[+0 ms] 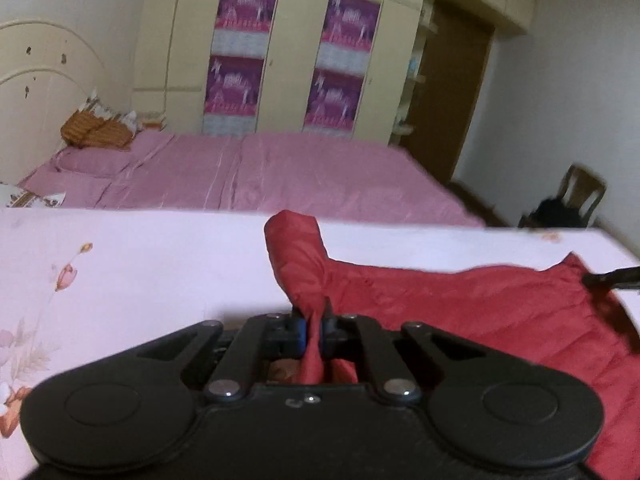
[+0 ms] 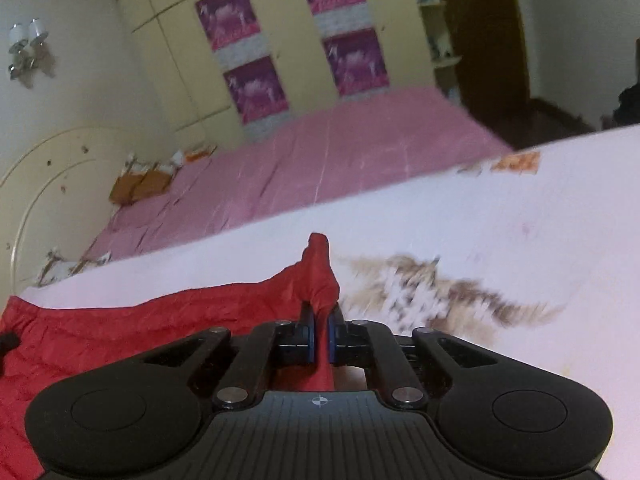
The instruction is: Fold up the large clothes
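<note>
A large red garment (image 1: 460, 304) lies on a pale floral-print surface (image 1: 140, 280). In the left wrist view my left gripper (image 1: 315, 320) is shut on a bunched corner of the red cloth, which sticks up past the fingers and spreads away to the right. At the right edge of that view a dark tip of the other gripper (image 1: 612, 278) touches the cloth's far corner. In the right wrist view my right gripper (image 2: 320, 320) is shut on another pinched corner of the red garment (image 2: 160, 328), which spreads to the left.
Beyond the floral surface (image 2: 480, 216) stands a bed with a pink sheet (image 1: 260, 172), pillows (image 1: 96, 130) and a cream headboard (image 1: 44, 80). Cream wardrobes with purple panels (image 1: 240, 52) line the far wall. A wooden chair (image 1: 580, 196) stands at the right.
</note>
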The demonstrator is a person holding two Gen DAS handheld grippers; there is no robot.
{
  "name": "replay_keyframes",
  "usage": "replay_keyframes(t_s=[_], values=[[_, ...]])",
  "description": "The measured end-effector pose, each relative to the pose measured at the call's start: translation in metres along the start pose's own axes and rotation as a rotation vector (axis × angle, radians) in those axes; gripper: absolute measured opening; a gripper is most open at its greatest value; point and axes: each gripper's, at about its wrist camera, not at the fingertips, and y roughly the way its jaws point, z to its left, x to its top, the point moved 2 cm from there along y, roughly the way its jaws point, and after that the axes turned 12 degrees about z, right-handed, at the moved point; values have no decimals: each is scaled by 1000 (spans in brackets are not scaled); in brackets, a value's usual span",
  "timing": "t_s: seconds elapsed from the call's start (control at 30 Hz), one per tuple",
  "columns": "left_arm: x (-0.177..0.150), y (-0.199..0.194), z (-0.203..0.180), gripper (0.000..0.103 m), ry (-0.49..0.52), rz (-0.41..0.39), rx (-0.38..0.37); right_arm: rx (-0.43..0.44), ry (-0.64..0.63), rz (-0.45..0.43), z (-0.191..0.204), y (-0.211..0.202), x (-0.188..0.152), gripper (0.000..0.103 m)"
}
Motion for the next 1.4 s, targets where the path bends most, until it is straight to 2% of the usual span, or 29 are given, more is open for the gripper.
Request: replay_keyframes(t_s=[0.1, 0.13, 0.2, 0.3, 0.37, 0.43, 0.47, 0.5, 0.53, 0.57, 0.6, 0.63, 0.67, 0.7, 0.73, 0.8, 0.87, 0.93, 0.97, 1.03, 1.13, 1.2, 1.27, 1.4], values=[[-16, 39, 5, 5, -20, 119, 28, -54, -29, 102, -3, 31, -14, 6], [-25, 44, 5, 5, -30, 119, 27, -60, -33, 129, -5, 39, -22, 6], [-31, 41, 5, 5, -32, 88, 36, -63, -53, 88, -5, 39, -32, 5], [-34, 36, 1, 6, -19, 90, 49, -71, -46, 80, -4, 39, -36, 5], [-33, 32, 3, 9, -27, 103, 49, -83, -60, 88, -2, 40, -38, 6], [-30, 26, 1, 17, -38, 113, 48, -93, -70, 104, 2, 37, -35, 6], [-24, 25, 5, 37, -46, 118, 66, -94, -66, 115, 2, 36, -33, 6], [-22, 22, 6, 73, -58, 122, 116, -98, -56, 126, 2, 32, -32, 18], [-21, 12, 6, 87, -71, 103, 182, -121, -46, 122, 3, 28, -22, 63], [-22, -3, 4, 92, -71, 49, 206, -144, -38, 77, 1, 17, -22, 83], [-25, -20, 3, 86, -65, 14, 188, -132, -44, 14, 2, 1, -24, 90], [-30, -34, 2, 82, -66, 2, 157, -109, -49, -10, 2, -13, -27, 89], [-36, -49, -1, 69, -70, -5, 139, -100, -50, -21, 3, -27, -32, 84], [-44, -66, -5, 61, -71, -22, 124, -90, -68, -26, 6, -38, -37, 66], [-51, -80, -10, 59, -75, -43, 101, -83, -85, -37, 9, -51, -44, 52], [-70, -110, -29, 54, -67, -73, 63, -55, -115, -64, 18, -77, -65, 42], [-85, -127, -50, 54, -50, -102, 41, -27, -152, -79, 31, -95, -86, 40], [-103, -131, -75, 54, -14, -88, -7, 6, -202, -82, 49, -106, -110, 41], [-106, -124, -87, 54, 26, -79, -2, 16, -230, -81, 58, -107, -121, 41], [-117, -105, -107, 52, 113, -38, 55, 50, -284, -55, 73, -98, -138, 41], [-133, -82, -103, 52, 89, -5, 100, 4, -357, 5, 89, -66, -159, 41], [-138, -75, -94, 53, 51, -3, 101, -27, -346, 24, 87, -47, -165, 41], [-140, -72, -91, 57, 55, -10, 130, -34, -319, 19, 84, -36, -166, 41], [-138, -83, -87, 62, 25, 0, 148, -55, -269, 24, 83, -38, -163, 41]])
